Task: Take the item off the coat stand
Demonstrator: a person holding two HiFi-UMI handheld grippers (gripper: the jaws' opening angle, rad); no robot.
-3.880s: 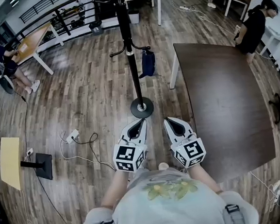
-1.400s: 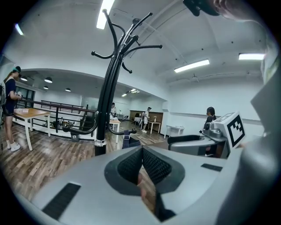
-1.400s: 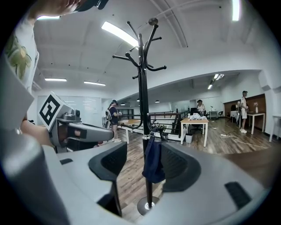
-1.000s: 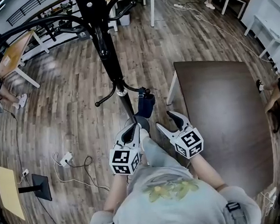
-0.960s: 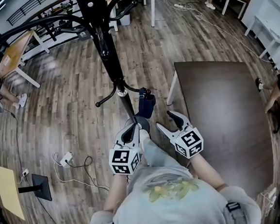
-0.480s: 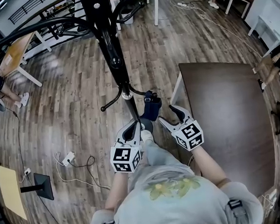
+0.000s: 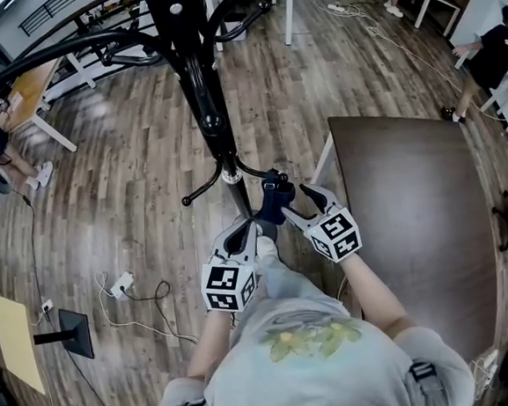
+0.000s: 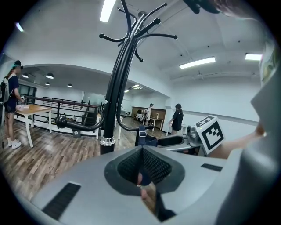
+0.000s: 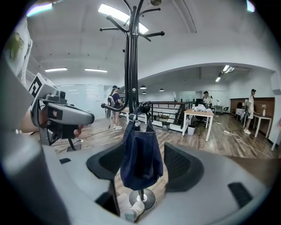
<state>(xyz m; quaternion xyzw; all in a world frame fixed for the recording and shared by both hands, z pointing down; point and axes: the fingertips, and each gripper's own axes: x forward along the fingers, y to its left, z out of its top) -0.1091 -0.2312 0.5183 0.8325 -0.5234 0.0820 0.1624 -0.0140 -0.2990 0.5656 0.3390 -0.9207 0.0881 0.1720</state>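
Left tongs (image 7: 242,236) (image 8: 141,175): were closed tip to tip, nothing between them; held low, near the person, just left of the stand's pole.
Coat stand (image 7: 203,87) (image 8: 112,94) (image 9: 128,66): black, upright on the wood floor (image 7: 129,191), curved arms at the top and a lower ring of short hooks.
Hook (image 9: 145,107): ball-tipped lower arm on the stand's right side, carrying the bag's straps.
Bag (image 7: 274,201) (image 8: 143,139) (image 9: 140,156): dark blue, hung from that hook, right of the pole and clear of the floor.
Right tongs (image 7: 296,201) (image 9: 142,166): wide and opening; bag hung in the gap between them, pads were not pressing on it.
Tabletop (image 7: 413,201): dark brown, to the right of the stand, bare where visible.
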